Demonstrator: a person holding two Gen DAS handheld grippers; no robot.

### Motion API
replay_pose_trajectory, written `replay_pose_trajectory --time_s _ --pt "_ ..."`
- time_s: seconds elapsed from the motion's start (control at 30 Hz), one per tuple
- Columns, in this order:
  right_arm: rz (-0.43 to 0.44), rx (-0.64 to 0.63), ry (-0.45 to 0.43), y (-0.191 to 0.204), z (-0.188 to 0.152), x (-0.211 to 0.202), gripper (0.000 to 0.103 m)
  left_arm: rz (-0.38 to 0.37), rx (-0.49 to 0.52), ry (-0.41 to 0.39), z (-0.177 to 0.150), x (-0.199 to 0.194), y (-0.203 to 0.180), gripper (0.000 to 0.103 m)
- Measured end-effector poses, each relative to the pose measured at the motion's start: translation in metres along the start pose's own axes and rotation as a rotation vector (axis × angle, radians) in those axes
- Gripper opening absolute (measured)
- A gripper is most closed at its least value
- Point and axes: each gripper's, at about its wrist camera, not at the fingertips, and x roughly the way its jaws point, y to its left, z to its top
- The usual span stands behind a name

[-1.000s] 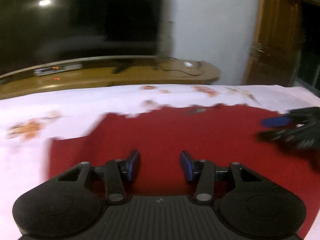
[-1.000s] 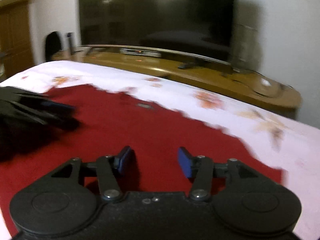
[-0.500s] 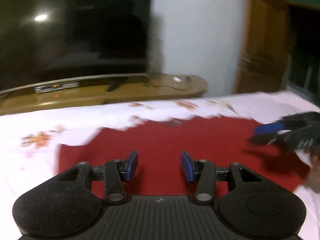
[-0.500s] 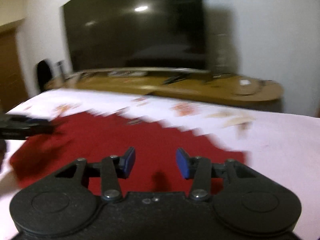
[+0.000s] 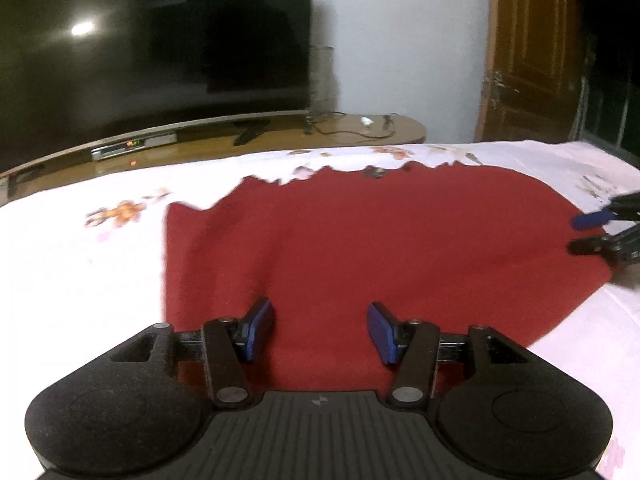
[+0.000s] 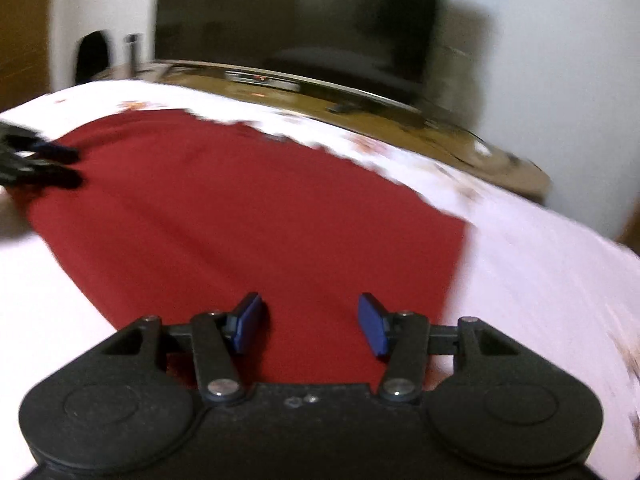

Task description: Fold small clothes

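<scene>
The left gripper (image 5: pixel 320 330) sits low over the near edge of a red cloth (image 5: pixel 380 240), its blue pads (image 5: pixel 258 332) spread and opening further, with nothing pinched; the fabric merely shows in the gap beneath them. The right gripper (image 6: pixel 310 322) stands the same way over its own stretch of the near hem, jaws apart and widening, empty. Each one's tips show at the far side of the other's view, just over the cloth's outer edge.

Ahead of both grippers the red cloth lies spread nearly flat on a bed sheet (image 5: pixel 80 272) that is white with a faint flower print. Its left side is a fairly straight edge just left of the left gripper; its right side ends in a clean corner ahead and right of the right gripper. The far edge looks ragged, though blur may account for that.

The cloth looks thin, soft and light, with shallow ripples, so it should drape and slide easily over the sheet and will not hold a shape by itself. The near corners, one per gripper, seem the best places to pinch before carrying that edge toward the far one.

Beyond the bed stand a low wooden stand (image 5: pixel 360 128) and a dark television (image 5: pixel 160 40)
</scene>
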Motion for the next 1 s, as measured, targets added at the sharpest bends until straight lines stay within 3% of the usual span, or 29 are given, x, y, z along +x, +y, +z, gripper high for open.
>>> replay_pose_trajectory --time_s 0.13,0.23,0.3,0.33,0.47,0.5,0.57,0.67,1.0 --pt "-0.006 0.077 -0.004 -0.011 -0.007 -0.023 0.046 0.037 -0.063 -0.042 0.004 -0.016 0.003 0.054" --pt "0.009 0.113 -0.063 -0.005 -0.003 -0.036 0.048 0.091 -0.031 0.032 -0.002 -0.003 -0.001 0.054" --pt "0.011 0.108 -0.032 -0.002 -0.012 -0.037 0.048 0.092 -0.041 0.022 -0.006 -0.002 0.002 0.054" --pt "-0.008 0.099 0.027 -0.001 -0.019 -0.028 0.047 0.094 -0.044 0.028 -0.005 -0.001 0.002 0.054" --pt "-0.013 0.137 0.023 -0.006 -0.016 -0.032 0.046 0.149 -0.045 0.021 0.004 -0.015 -0.002 0.054" --pt "-0.017 0.135 0.002 -0.004 -0.013 -0.038 0.047 0.158 -0.042 0.011 0.002 -0.022 -0.001 0.054" --pt "-0.003 0.117 -0.05 0.002 -0.011 -0.05 0.049 0.191 -0.043 0.081 -0.008 -0.018 0.004 0.055" --pt "-0.03 0.1 0.057 0.005 -0.019 -0.03 0.049 0.19 -0.093 0.077 -0.011 -0.023 0.012 0.057" --pt "-0.007 0.215 -0.046 0.011 -0.012 -0.063 0.048 0.193 -0.244 0.112 -0.028 -0.062 0.006 0.063"
